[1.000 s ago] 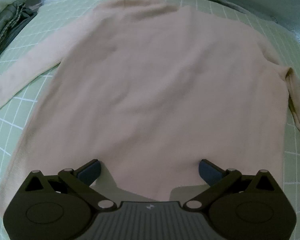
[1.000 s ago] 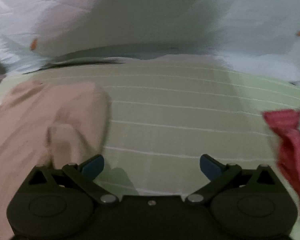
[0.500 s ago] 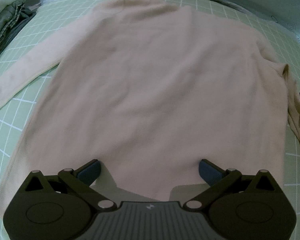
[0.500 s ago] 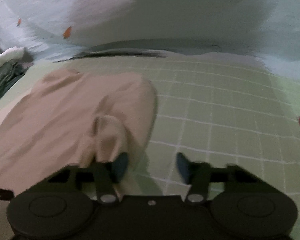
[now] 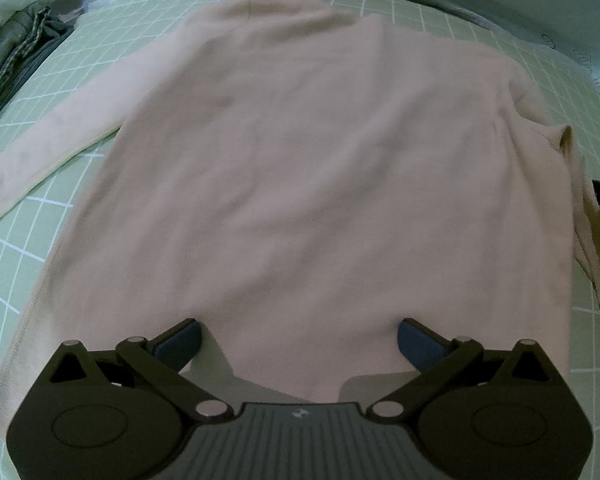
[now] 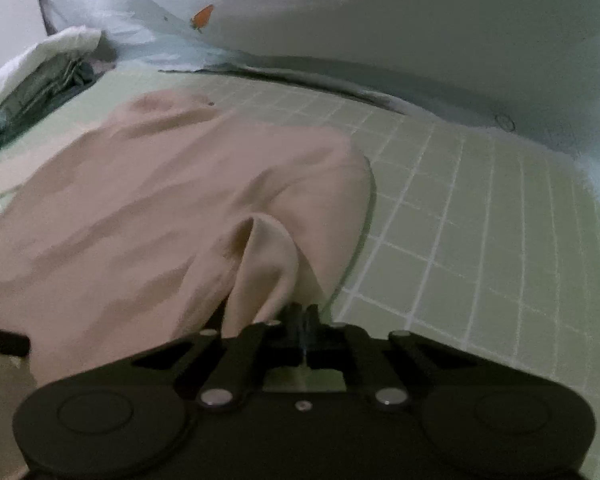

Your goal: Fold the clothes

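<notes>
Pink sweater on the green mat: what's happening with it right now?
A person with a gripper in each hand is folding a pale pink sweater spread flat on a green grid mat. The right gripper has just closed and is shut on the sweater's sleeve at its side edge, lifting it slightly. The left gripper hangs open above the bottom hem, gripping nothing. A pile of other clothes lies at the far left.

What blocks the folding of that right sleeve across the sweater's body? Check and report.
Nothing visible does. The right gripper is shut on the sleeve cuff, and the sweater's body lies flat and bare; the left gripper hovers open at the hem.
</notes>
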Action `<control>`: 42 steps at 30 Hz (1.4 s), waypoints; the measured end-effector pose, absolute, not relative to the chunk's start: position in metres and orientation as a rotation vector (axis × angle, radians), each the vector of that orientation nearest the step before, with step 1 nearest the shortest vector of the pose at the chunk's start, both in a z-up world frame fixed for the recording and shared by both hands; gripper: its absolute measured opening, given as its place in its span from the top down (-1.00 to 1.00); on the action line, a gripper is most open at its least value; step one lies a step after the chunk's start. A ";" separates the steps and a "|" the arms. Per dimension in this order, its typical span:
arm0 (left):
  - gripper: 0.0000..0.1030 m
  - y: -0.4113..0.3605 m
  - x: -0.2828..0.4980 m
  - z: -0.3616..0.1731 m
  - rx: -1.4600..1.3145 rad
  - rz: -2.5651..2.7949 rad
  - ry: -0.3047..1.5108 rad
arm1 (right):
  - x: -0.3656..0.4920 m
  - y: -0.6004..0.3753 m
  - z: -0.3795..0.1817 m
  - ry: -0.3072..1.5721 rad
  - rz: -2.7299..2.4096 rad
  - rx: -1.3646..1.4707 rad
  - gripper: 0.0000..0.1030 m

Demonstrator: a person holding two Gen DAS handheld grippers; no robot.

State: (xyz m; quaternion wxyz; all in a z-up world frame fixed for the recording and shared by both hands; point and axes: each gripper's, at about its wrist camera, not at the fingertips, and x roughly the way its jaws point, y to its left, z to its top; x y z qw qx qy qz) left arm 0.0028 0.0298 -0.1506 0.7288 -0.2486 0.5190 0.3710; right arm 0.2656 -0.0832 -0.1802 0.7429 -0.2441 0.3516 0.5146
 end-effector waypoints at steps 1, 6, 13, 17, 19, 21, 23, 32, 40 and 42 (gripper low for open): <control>-1.00 0.029 0.002 -0.150 -0.546 0.817 1.142 | 0.267 -0.085 -0.180 0.763 1.121 -0.541 1.00; -1.00 0.029 0.002 -0.150 -0.543 0.815 1.139 | 0.286 -0.093 -0.180 0.749 1.028 -0.548 1.00; -1.00 0.035 0.000 -0.155 -0.540 0.812 1.135 | 0.343 -0.112 -0.179 0.751 0.888 -0.490 0.96; -1.00 0.035 0.000 -0.155 -0.540 0.816 1.131 | 0.334 -0.114 -0.178 0.767 0.991 -0.408 -0.09; -1.00 0.035 0.000 -0.156 -0.540 0.818 1.129 | 0.321 -0.108 -0.184 0.776 1.013 -0.399 -0.16; -1.00 0.035 0.000 -0.156 -0.539 0.818 1.127 | 0.311 -0.103 -0.190 0.801 1.018 -0.384 -0.23; -1.00 0.034 0.000 -0.156 -0.538 0.818 1.127 | 0.303 -0.098 -0.196 0.821 0.981 -0.352 -0.36; -1.00 0.034 -0.001 -0.156 -0.537 0.817 1.125 | 0.275 -0.085 -0.193 0.804 1.090 -0.396 0.50; -1.00 0.034 -0.001 -0.158 -0.537 0.821 1.120 | 0.275 -0.071 -0.191 0.782 1.124 -0.509 0.94; -1.00 0.034 -0.001 -0.158 -0.536 0.822 1.119 | 0.276 -0.073 -0.189 0.761 1.104 -0.544 0.94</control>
